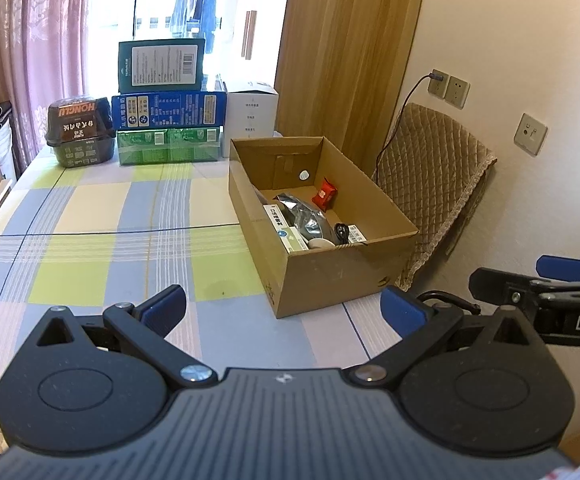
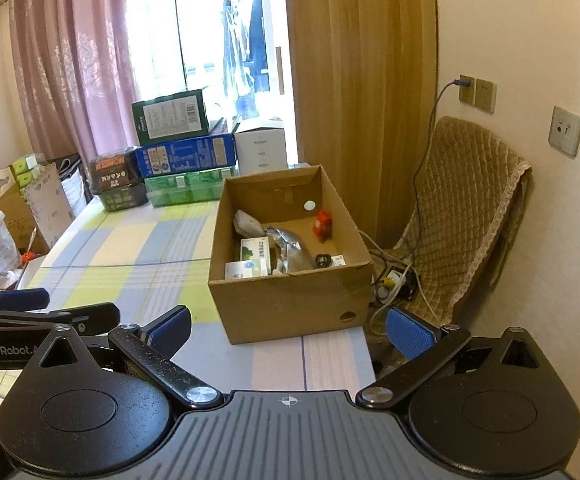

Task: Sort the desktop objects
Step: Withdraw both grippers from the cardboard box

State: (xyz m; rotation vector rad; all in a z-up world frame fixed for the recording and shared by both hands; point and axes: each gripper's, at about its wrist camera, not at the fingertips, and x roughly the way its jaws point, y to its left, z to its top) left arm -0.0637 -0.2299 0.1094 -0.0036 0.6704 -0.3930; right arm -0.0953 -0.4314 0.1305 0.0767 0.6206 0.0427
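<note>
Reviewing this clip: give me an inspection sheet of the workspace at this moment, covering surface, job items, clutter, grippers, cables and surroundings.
Surface: table with checked cloth; no loose items on the open part.
Job's things: open cardboard box at the table's right edge, holding a red packet, a silver pouch, medicine cartons and a small black coil.
Clutter: stacked boxes and a dark food tub at the far edge.
Grippers: left gripper and right gripper both open, empty, over the near edge.
Cables: cord from wall socket down to a power strip on the floor.
Surroundings: padded chair, curtains, window.
</note>
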